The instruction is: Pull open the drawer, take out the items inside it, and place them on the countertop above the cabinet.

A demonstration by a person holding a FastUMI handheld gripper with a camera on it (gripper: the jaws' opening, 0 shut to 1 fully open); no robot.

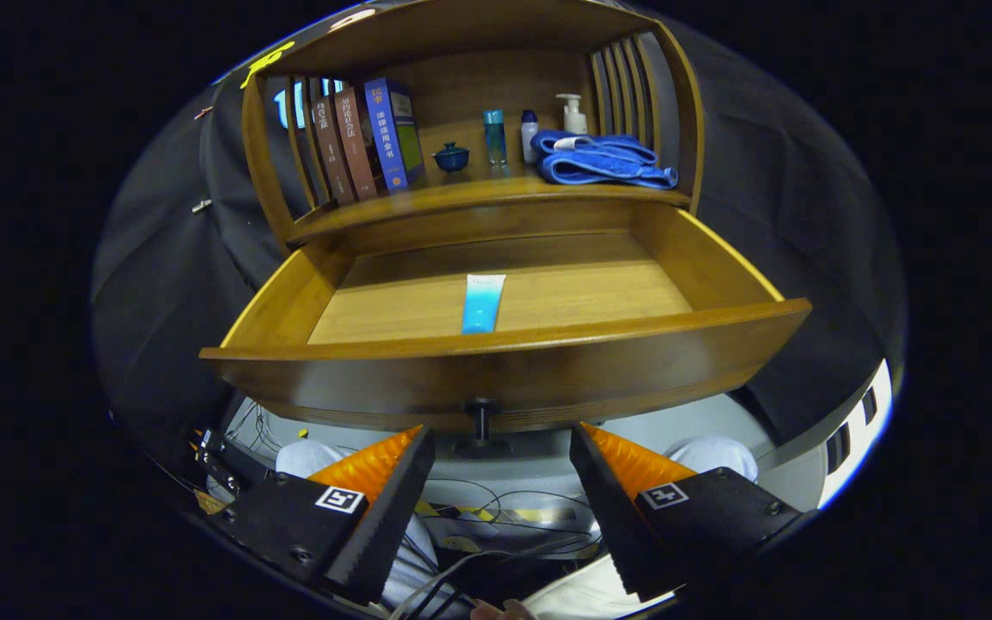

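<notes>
Hand-held gripper [500,448] wide open, empty; flat plastic tube [483,303] in smooth wooden drawer [505,366].

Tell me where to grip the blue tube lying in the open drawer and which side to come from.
Grip the blue tube across its narrow width near the middle, coming down from above over the drawer's front panel. It lies flat on the drawer floor, lengthwise toward the gripper, so its long edges face the fingers. The gripper is open, just behind the knob.
</notes>
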